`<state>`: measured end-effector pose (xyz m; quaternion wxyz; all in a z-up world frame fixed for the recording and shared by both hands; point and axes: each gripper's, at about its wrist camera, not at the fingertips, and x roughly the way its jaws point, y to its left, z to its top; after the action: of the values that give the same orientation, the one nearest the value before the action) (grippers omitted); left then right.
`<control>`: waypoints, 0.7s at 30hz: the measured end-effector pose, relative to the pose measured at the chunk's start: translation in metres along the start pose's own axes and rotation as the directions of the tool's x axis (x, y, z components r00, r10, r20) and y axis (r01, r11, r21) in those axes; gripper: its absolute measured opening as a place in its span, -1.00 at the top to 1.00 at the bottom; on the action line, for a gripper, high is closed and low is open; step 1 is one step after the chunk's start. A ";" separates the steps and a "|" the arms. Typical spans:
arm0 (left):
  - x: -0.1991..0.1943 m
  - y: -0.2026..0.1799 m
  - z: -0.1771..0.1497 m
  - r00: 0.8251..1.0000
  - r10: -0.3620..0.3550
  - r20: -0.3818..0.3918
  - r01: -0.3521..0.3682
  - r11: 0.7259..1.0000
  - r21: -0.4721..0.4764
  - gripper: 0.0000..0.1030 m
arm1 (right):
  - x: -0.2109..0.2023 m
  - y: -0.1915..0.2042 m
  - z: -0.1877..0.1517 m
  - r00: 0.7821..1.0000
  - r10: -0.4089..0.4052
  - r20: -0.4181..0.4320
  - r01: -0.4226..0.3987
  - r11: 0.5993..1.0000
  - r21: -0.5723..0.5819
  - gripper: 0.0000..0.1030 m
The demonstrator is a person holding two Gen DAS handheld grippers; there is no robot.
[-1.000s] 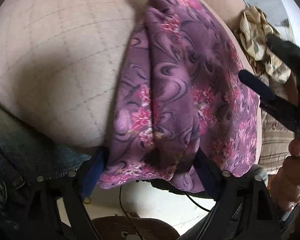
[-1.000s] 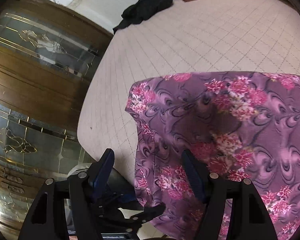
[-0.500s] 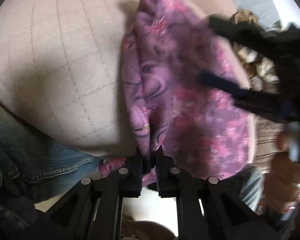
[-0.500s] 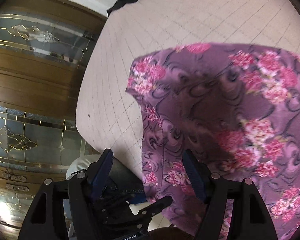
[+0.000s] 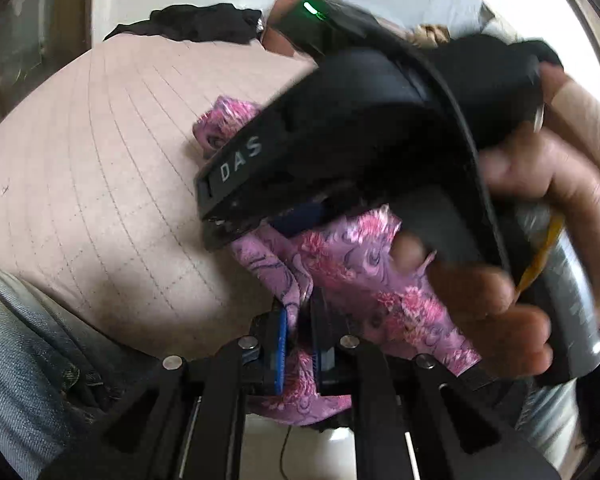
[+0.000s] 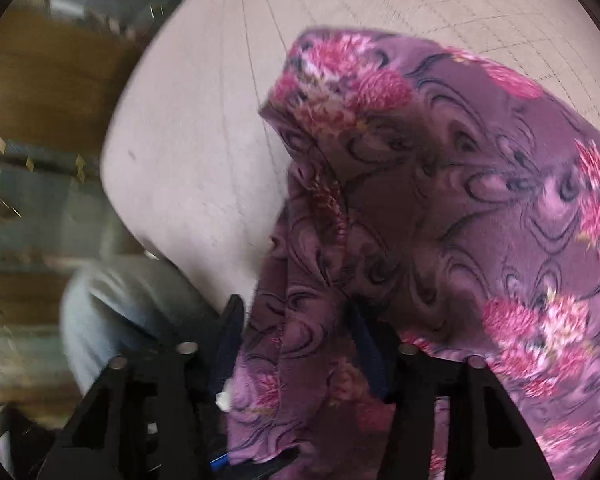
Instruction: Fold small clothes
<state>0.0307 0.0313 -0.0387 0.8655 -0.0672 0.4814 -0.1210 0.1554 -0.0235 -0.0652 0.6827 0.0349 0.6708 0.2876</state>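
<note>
A purple cloth with pink flowers (image 5: 360, 272) lies on a beige quilted bed (image 5: 100, 160). My left gripper (image 5: 300, 320) is shut on the cloth's near edge, and a ridge of fabric rises from between its pads. In the left wrist view the right tool's black housing (image 5: 340, 140) fills the middle and hides much of the cloth, with a hand (image 5: 520, 280) around its handle. In the right wrist view the cloth (image 6: 460, 200) is humped up off the bed (image 6: 204, 140). My right gripper (image 6: 296, 320) is closing, with a bunched fold hanging between its jaws.
A black garment (image 5: 192, 24) lies at the bed's far edge. A leg in blue jeans (image 5: 20, 340) stands against the near edge, at the left. A wooden cabinet with glass doors (image 6: 40, 100) stands beyond the bed's left side.
My left gripper shut on the cloth's near edge and rose with it. My right gripper swung in over the cloth, close in front of the left camera, and its jaws narrowed around a fold.
</note>
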 end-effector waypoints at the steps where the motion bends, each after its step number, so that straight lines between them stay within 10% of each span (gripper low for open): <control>1: 0.001 -0.001 0.000 1.000 0.004 -0.004 -0.004 1.000 0.005 0.82 | 0.001 0.004 0.001 0.999 -0.037 -0.002 0.037 0.999 -0.022 0.48; 6: -0.016 -0.001 0.003 0.999 -0.017 0.036 0.016 1.000 0.008 0.82 | -0.012 -0.004 -0.004 0.999 0.011 0.049 -0.011 1.000 0.009 0.70; 10: -0.048 -0.019 0.010 0.998 -0.023 0.055 0.019 0.996 0.084 0.82 | -0.054 -0.023 -0.029 0.954 0.183 0.236 -0.191 0.981 0.012 0.70; 16: -0.079 -0.126 0.026 0.994 -0.055 0.096 0.018 0.936 0.351 0.82 | -0.138 -0.082 -0.097 0.765 0.404 0.502 -0.459 0.888 -0.015 0.70; 21: -0.042 -0.223 0.019 0.992 -0.123 -0.007 0.108 0.841 0.530 0.81 | -0.189 -0.156 -0.166 0.648 0.392 0.653 -0.519 0.855 0.002 0.70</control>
<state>-0.0063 -0.1717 0.0574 0.8482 0.1431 0.4124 -0.2999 0.0661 -0.2928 0.0204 0.7653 0.3620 0.3952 0.3565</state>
